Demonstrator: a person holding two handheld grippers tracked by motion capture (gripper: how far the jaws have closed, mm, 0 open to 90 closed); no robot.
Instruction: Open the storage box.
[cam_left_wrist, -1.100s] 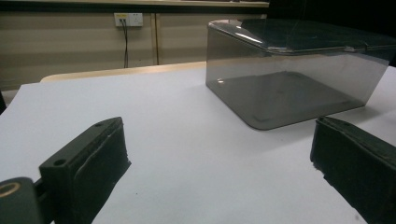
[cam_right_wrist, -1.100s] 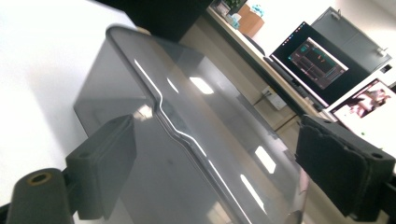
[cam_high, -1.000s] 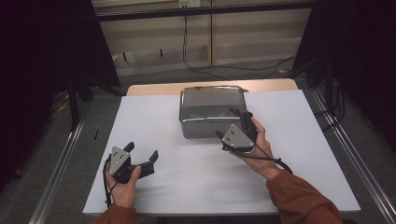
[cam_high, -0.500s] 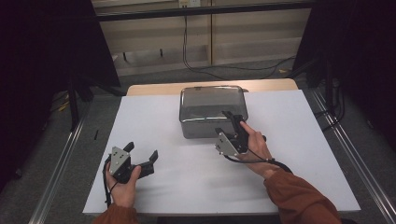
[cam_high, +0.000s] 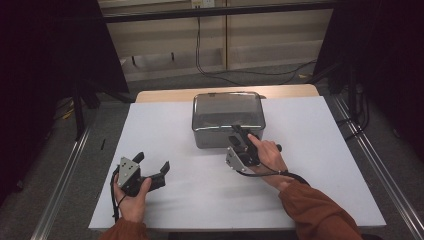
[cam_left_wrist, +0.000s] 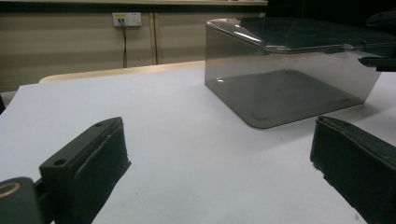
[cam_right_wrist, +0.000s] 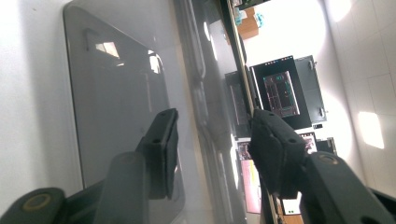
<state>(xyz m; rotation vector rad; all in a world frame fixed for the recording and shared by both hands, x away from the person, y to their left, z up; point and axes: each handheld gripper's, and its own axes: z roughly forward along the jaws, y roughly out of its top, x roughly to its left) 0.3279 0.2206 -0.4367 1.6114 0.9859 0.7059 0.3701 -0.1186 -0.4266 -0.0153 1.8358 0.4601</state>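
A smoky clear plastic box (cam_high: 227, 112) with a lid stands at the back middle of the white table (cam_high: 320, 165). My right gripper (cam_high: 239, 134) is at the box's near right edge, turned on its side. In the right gripper view the right gripper (cam_right_wrist: 212, 140) has the lid's rim and the box wall (cam_right_wrist: 116, 107) between its jaws; the jaws have just been closing, and a gap still shows beside the pads. My left gripper (cam_high: 152, 162) rests open near the table's front left. The left gripper (cam_left_wrist: 219, 149) faces the box (cam_left_wrist: 289, 79) with nothing between its jaws.
Metal rails run along both sides of the table. A wall with a socket and hanging cables stands behind it. The other hand's gripper tip (cam_left_wrist: 378, 60) shows at the box's rim. Bare white table lies between the hands and to the far right.
My right gripper has slid a little left and down to the box's near edge, and its jaws have narrowed around the rim. The left hand has stayed put.
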